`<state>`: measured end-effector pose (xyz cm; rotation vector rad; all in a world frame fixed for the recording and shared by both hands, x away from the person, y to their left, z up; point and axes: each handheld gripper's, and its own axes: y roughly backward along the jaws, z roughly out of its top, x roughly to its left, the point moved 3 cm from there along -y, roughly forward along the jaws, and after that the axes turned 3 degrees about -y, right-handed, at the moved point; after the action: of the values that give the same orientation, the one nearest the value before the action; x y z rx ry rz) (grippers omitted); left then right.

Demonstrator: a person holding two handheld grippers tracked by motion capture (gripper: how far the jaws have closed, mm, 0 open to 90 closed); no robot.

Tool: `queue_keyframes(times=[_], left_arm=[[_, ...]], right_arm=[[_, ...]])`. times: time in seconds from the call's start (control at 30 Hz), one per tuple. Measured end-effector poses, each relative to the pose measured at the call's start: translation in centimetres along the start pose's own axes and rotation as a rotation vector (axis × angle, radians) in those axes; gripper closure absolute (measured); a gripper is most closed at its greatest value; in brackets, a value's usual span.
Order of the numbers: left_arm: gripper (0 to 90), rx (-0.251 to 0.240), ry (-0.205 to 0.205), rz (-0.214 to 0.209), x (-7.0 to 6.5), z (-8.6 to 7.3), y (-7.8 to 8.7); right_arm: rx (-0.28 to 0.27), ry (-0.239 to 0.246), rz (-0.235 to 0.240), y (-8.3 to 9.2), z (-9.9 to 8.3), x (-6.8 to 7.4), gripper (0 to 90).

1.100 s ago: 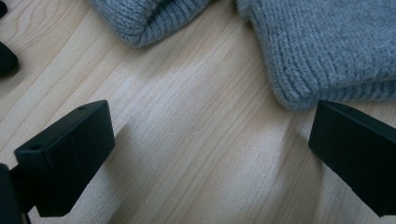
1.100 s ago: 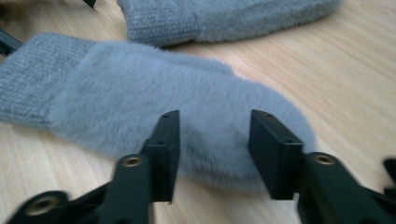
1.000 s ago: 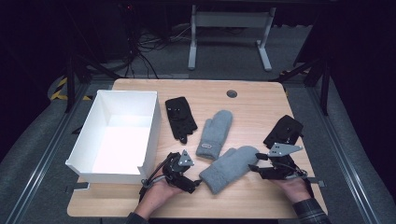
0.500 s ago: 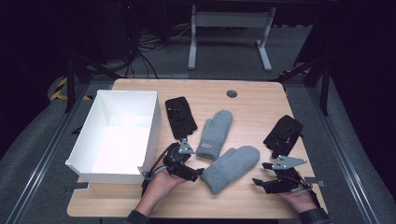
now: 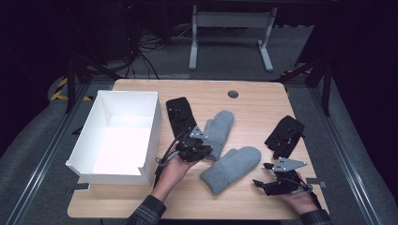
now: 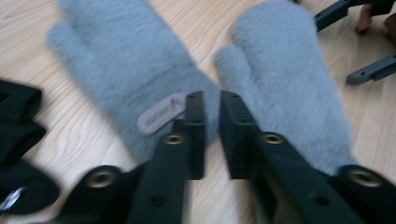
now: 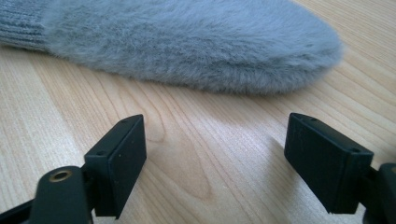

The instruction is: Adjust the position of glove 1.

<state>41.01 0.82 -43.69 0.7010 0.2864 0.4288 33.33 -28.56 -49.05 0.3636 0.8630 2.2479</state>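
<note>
Two fluffy grey mittens lie on the light wooden bench (image 5: 141,211), and we hold black two-jaw tongs in each hand. Farther grey mitten (image 5: 219,127) sits mid-bench, fingertip end pointing away from us; nearer grey mitten (image 5: 231,168) lies slanted just beside it, its ribbed cuff toward our edge. The two look touching or nearly so at the farther one's cuff.

Left tongs (image 5: 205,151) are at the cuff end of the farther mitten. Their jaws have just been closing and now stand almost together, a narrow slit between them. In the left gripper view the left tongs (image 6: 212,116) point at the spot where both mittens meet, right by a small pale label (image 6: 161,113) on one mitten; we cannot tell whether any fur is pinched, nothing plainly sits between the jaws.

Right tongs (image 5: 259,184) rest low near our right edge of the bench, just beside the nearer mitten, not touching it. Their jaws have just been opening and stand wide apart, bare wood between them.

White open-topped cardboard box (image 5: 155,122) stands at the left of the bench. One black glove (image 5: 180,115) lies between box and farther mitten, another black glove (image 5: 285,136) at the right, beyond the right tongs.
</note>
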Motion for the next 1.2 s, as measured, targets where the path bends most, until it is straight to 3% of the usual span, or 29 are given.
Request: queue_keyframes(times=[0.1, 0.27, 0.47, 0.73, 0.93, 1.1, 1.2], left_arm=[[89.9, 0.013, -0.013, -0.028, -0.1, 0.9, -1.3], [90.0, 0.037, -0.018, -0.056, -0.3, 1.8, -3.4], [90.0, 0.078, -0.014, -0.049, -0.3, 1.8, -5.0], [90.0, 0.116, -0.004, -0.006, 0.6, 0.5, -3.7], [90.0, 0.14, 0.032, 0.027, 1.9, -0.8, -2.2], [90.0, 0.11, 0.052, 0.032, 2.4, -0.9, -1.0], [82.5, 0.088, 0.042, 0.033, 2.3, -0.2, -0.6]], right_arm=[[0.005, -0.006, -0.011, 0.0, 0.0, -0.1, 18.6], [0.006, -0.012, -0.012, -0.1, 0.0, 0.0, 17.6], [0.007, -0.014, -0.015, -0.1, 0.0, -0.1, 16.8], [0.008, -0.015, -0.016, -0.1, 0.1, -0.1, 16.6], [0.007, -0.017, -0.015, -0.1, 0.1, -0.1, 16.5], [0.006, -0.017, -0.015, -0.2, 0.1, -0.1, 16.5], [0.007, -0.017, -0.015, -0.2, 0.1, -0.1, 16.5]])
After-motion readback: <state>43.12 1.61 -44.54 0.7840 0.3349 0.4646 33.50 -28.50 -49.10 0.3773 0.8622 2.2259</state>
